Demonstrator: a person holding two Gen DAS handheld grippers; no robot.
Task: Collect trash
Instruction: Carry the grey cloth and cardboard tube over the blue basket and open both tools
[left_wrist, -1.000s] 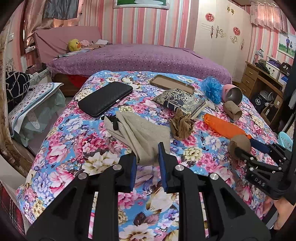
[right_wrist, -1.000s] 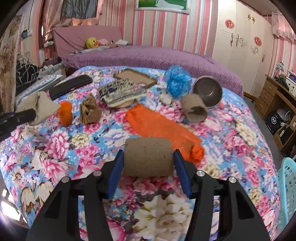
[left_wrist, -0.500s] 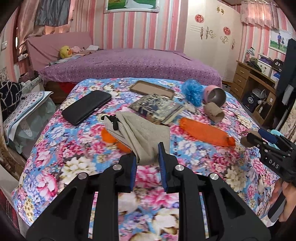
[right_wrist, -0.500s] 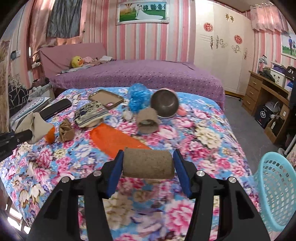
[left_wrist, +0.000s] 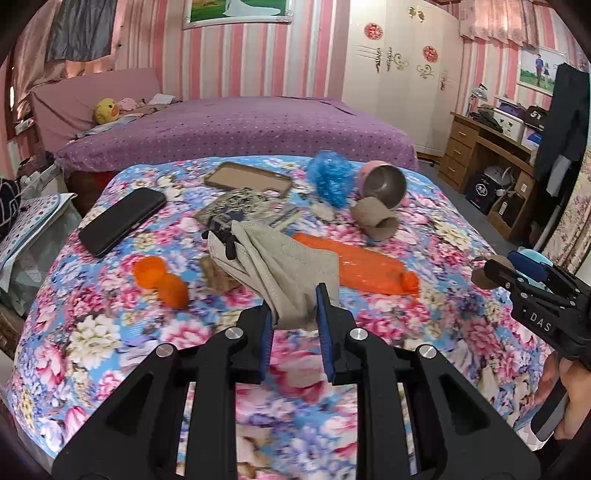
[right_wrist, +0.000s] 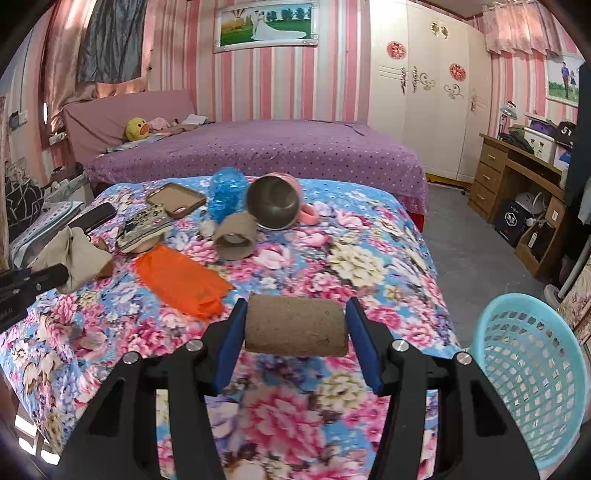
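Left gripper (left_wrist: 294, 325) is pinched on a beige face mask (left_wrist: 280, 273), dangling over the floral bedspread (left_wrist: 92, 332). Right gripper (right_wrist: 295, 336) clamps a cardboard tube (right_wrist: 295, 325), turquoise basket (right_wrist: 532, 373) at 4 o'clock.

- the basket (right_wrist: 532, 391) is cut off by the right wrist view's lower right edge.
- the hand (left_wrist: 570, 398) on the right gripper is cropped at the left wrist view's edge.
- the held cloth (left_wrist: 284, 273) hides part of the brown scrap (left_wrist: 218, 275) behind it.
- the bedspread (left_wrist: 295, 406) nearest the camera is blurred.
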